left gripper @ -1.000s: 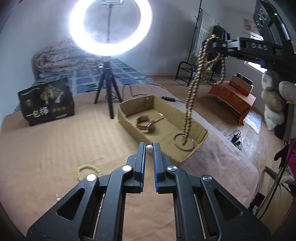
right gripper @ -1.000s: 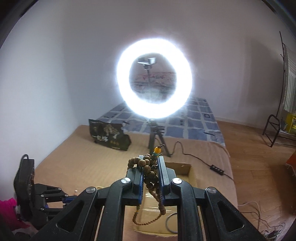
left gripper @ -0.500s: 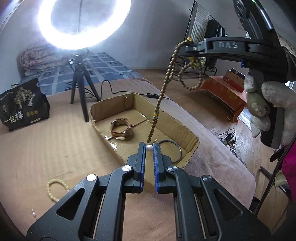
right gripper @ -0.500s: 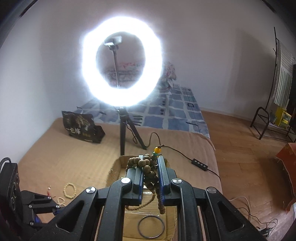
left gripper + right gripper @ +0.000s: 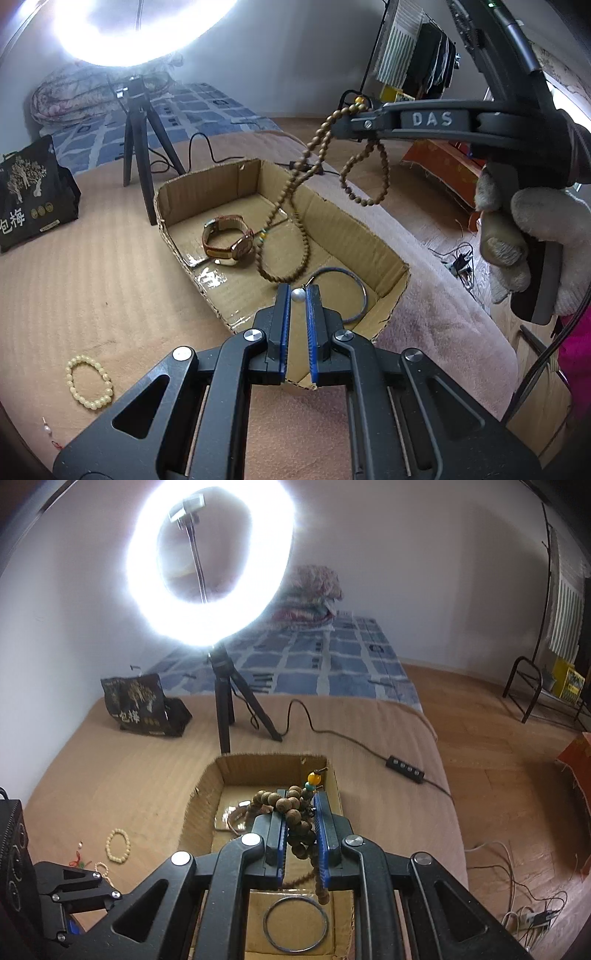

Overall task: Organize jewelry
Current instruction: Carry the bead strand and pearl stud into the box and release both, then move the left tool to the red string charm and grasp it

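The left gripper [image 5: 298,297] has its jaws pinching a small white pearl bead [image 5: 297,295] just over the near end of the cardboard box [image 5: 388,258]. Beside it on the bed lies a yellow bead bracelet [image 5: 88,380]. In the box are a dark ring bangle [image 5: 360,291] and a brown watch [image 5: 231,242]. The right gripper [image 5: 354,120], marked "DAS", has its jaws pinching a long wooden bead necklace [image 5: 295,192]. A second ago the necklace hung high over the bangle; now its bottom loop is down in the box next to the watch. A gloved hand [image 5: 535,236] holds that gripper. Farther back stand a tripod [image 5: 142,147], a ring light [image 5: 207,561] and a black bag [image 5: 29,199] with "包梅" on it.
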{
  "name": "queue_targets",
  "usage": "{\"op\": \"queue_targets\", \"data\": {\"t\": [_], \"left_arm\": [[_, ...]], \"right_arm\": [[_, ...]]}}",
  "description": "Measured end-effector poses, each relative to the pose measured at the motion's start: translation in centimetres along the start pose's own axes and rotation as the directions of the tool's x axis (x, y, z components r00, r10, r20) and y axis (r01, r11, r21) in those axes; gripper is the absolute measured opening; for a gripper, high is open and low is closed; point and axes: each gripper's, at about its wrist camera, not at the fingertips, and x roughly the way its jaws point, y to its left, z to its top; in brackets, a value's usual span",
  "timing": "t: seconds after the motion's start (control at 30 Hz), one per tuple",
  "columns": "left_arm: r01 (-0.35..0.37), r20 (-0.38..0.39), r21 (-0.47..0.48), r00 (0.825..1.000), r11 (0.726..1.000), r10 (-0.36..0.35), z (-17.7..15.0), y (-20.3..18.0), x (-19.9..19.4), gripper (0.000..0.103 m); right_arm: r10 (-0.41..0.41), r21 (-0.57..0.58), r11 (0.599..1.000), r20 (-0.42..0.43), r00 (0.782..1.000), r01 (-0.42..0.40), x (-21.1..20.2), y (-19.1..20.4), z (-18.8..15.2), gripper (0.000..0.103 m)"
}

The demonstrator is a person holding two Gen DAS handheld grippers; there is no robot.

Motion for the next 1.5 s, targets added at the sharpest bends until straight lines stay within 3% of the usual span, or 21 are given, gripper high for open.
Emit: {"op": "queue_targets", "data": {"t": [0.2, 0.27, 0.33, 0.37, 0.4, 0.6, 1.17, 1.5], "left_arm": [[-0.006, -0.014, 0.013, 1.0, 1.0, 0.007, -0.2, -0.2, 0.6, 0.006], [-0.004, -0.031, 0.013, 1.0, 1.0, 0.004, -0.3, -0.2, 0.9, 0.007], [0.001, -0.034, 0.009, 0.999, 1.0, -0.001, -0.4, -0.1, 1.0, 0.026], [0.0, -0.029, 0.008, 1.0, 1.0, 0.001, -0.3, 0.0, 1.0, 0.044], [-0.002, -0.016, 0.006, 1.0, 1.0, 0.002, -0.3, 0.0, 0.8, 0.054], [-0.002, -0.002, 0.001, 1.0, 1.0, 0.002, -0.2, 0.1, 0.2, 0.055], [-0.055, 0.036, -0.009, 0.998, 0.998, 0.055, -1.3, 1.3, -3.8, 0.055], [-0.151, 0.074, -0.002, 0.986, 0.989, 0.15, -2.8, 4.2, -8.6, 0.055]], "right_arm": [[0.013, 0.014, 1.0, -0.044, 0.999, -0.012, 1.7, 0.1, -1.0, 0.014], [0.008, 0.016, 1.0, -0.045, 0.999, -0.007, 1.9, 0.1, -1.1, 0.029], [0.004, 0.019, 1.0, -0.037, 0.999, -0.003, 1.8, 0.1, -1.1, 0.051], [-0.002, 0.02, 1.0, -0.029, 1.0, 0.003, 1.5, 0.1, -1.1, 0.056], [-0.01, 0.02, 1.0, -0.02, 1.0, 0.01, 1.3, 0.1, -1.1, 0.063], [-0.042, 0.031, 0.999, -0.009, 0.999, 0.042, 0.8, 0.2, -1.0, 0.081], [-0.063, 0.034, 0.997, 0.01, 0.998, 0.063, -1.9, 1.5, -1.2, 0.09], [-0.027, 0.029, 0.999, 0.061, 0.998, 0.025, -5.2, 3.7, -2.7, 0.103]]}}
